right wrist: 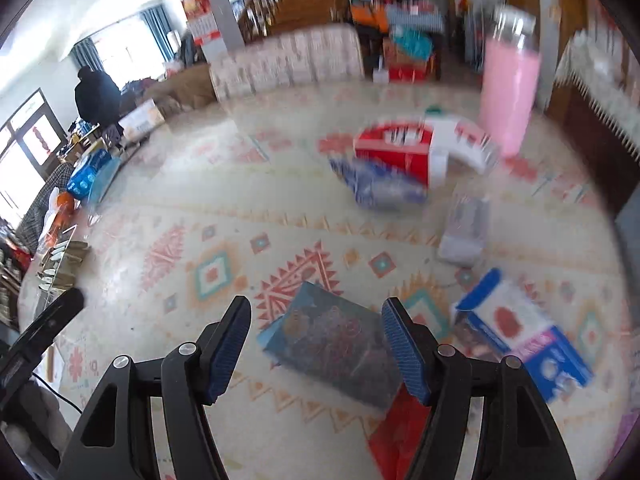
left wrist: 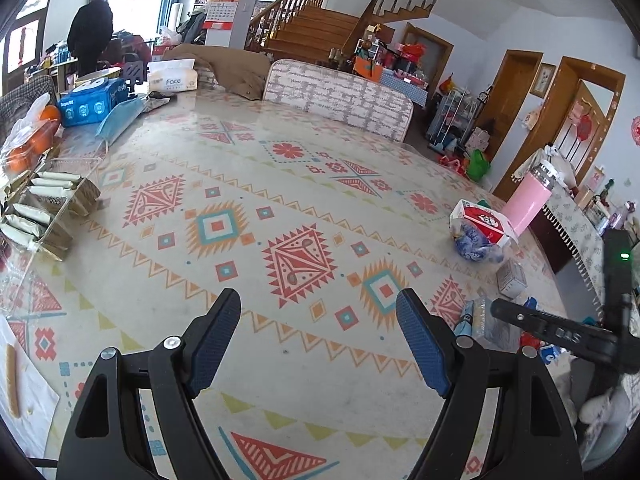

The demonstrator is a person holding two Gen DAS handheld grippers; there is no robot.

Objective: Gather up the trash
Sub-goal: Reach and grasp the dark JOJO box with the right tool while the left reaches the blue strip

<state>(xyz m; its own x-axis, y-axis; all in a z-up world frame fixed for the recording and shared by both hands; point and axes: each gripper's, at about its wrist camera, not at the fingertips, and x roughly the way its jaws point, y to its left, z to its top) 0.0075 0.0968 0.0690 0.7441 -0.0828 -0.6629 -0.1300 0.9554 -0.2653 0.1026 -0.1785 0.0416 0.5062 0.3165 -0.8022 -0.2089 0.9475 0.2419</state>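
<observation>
Hovering over the patterned tablecloth (left wrist: 280, 184), the left gripper (left wrist: 320, 340) is spread wide with nothing between its pads. The right gripper (right wrist: 316, 344), also released, frames a flattened grey-blue carton (right wrist: 336, 344) lying on the cloth. Beyond sits a clear plastic bag (left wrist: 480, 228) holding a red-and-white box and blue wrapper, beside a pink bottle (right wrist: 510, 96). A clear tray (left wrist: 44, 204) holds cream sachets.

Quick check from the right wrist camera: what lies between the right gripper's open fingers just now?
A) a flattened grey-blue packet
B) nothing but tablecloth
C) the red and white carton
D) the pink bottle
A: the flattened grey-blue packet lies on the tablecloth between the spread fingers of the right gripper, which has not closed on it.
</observation>
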